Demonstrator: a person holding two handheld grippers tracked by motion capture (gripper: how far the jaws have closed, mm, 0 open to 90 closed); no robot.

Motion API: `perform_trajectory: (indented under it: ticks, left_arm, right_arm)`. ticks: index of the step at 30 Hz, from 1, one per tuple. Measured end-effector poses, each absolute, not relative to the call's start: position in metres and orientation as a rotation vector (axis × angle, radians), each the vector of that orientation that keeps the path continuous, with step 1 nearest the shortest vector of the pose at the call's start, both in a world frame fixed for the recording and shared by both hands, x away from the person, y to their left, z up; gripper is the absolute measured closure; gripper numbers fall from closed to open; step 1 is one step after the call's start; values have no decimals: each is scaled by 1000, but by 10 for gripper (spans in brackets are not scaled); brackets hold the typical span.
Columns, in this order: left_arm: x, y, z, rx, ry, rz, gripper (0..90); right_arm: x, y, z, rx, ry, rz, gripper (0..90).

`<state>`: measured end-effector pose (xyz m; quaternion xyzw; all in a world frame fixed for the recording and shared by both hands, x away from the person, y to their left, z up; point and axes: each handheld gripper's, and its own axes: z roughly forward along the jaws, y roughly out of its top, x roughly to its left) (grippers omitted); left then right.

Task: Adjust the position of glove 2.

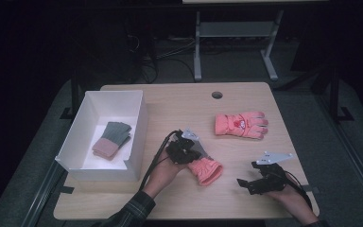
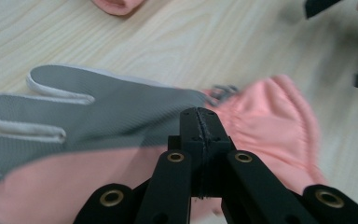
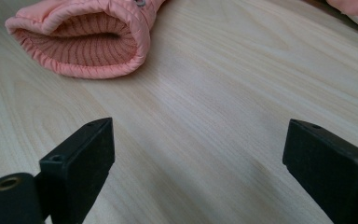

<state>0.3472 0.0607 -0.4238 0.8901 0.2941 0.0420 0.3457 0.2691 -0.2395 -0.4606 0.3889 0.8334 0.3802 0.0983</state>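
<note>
A: Which way does the held glove [image 1: 206,170] point?

B: In the high view its ribbed cuff opens toward the lower right of the frame, and its long axis runs from there up and left, under the left gripper [image 1: 185,150]. The finger end is hidden beneath that gripper and the hand, so I can only take it to lie at the upper left.

A: And from the left gripper's own camera?

B: There the glove [image 2: 98,140] stretches across the frame, grey-palmed fingers at the left, gathered pink wrist at the right. It looks a little blurred, but the layout is plain enough.

A: Where is the grip?

B: The black jaws are pressed together on the fabric about the middle of the glove, where the grey palm meets the pink gather. So the glove lies directly under and around the jaw tips.

A: The right gripper [image 1: 257,182]?

B: It sits at the lower right of the high view, just above the table [image 1: 246,101], jaws spread wide with nothing between them. In its own view the cuff [image 3: 95,44] shows at the upper left, well ahead of its tips [image 3: 196,163].

A: Anything else around?

B: A second pink glove [image 1: 241,125] lies flat right of centre, fingers pointing right. A white box [image 1: 139,125] at the left holds a green-and-pink knit glove [image 1: 112,140].
</note>
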Motion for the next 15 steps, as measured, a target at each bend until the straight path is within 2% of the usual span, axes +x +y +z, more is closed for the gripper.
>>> perform_trajectory:
  ticks: [4,15]
  left_arm:
    - [355,57,-432,2301,802,75,899]
    - [342,34,-433,2327,716,-20,899]
  right_arm:
    - [269,-240,-460,1153,2466,1127,88]
    - [269,-245,-458,1160,2443,1135,88]
